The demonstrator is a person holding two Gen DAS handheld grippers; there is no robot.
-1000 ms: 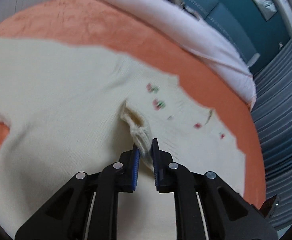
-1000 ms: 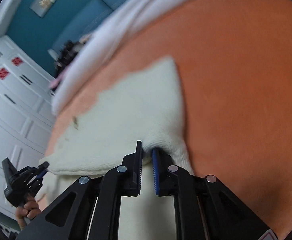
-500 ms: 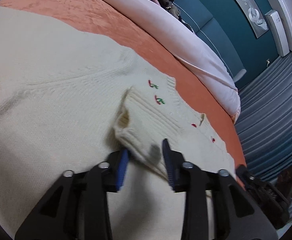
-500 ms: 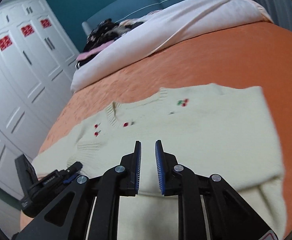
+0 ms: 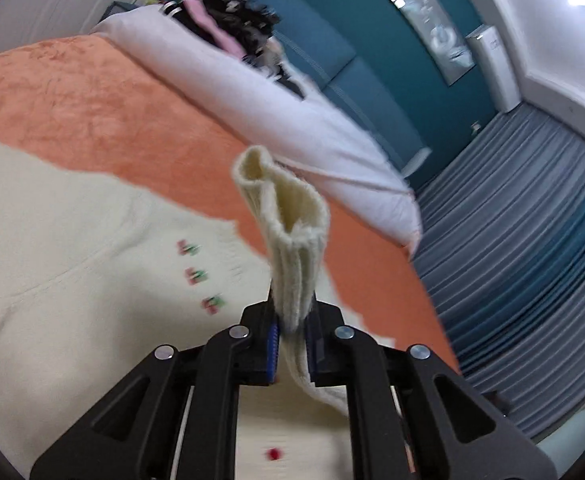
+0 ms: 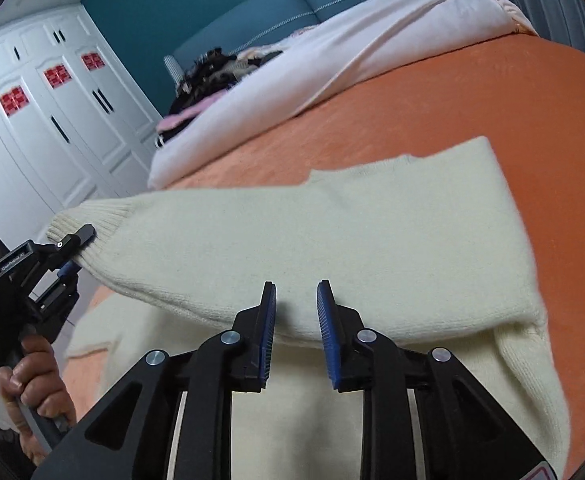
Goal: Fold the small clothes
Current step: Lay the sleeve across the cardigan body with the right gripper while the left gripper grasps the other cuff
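A small cream knit sweater [image 5: 76,264] with tiny red and green cherry motifs lies on an orange bedspread [image 5: 92,120]. My left gripper [image 5: 292,332] is shut on the ribbed sleeve cuff [image 5: 288,216], which stands up above the fingers. In the right wrist view the sleeve [image 6: 292,240] stretches across the sweater body toward the left gripper [image 6: 68,248], which holds the cuff at the far left. My right gripper [image 6: 296,320] is open and empty, just above the sleeve's near edge.
A white duvet [image 5: 276,96] lies across the head of the bed, with a heap of dark and pink clothes [image 5: 228,32] on it. White wardrobe doors [image 6: 52,120] stand on the left. Blue-grey curtains [image 5: 532,248] hang beside the bed.
My left gripper has shut on the sleeve cuff and lifted it off the sweater. My right gripper has opened wider, and the sleeve now lies stretched across the body.
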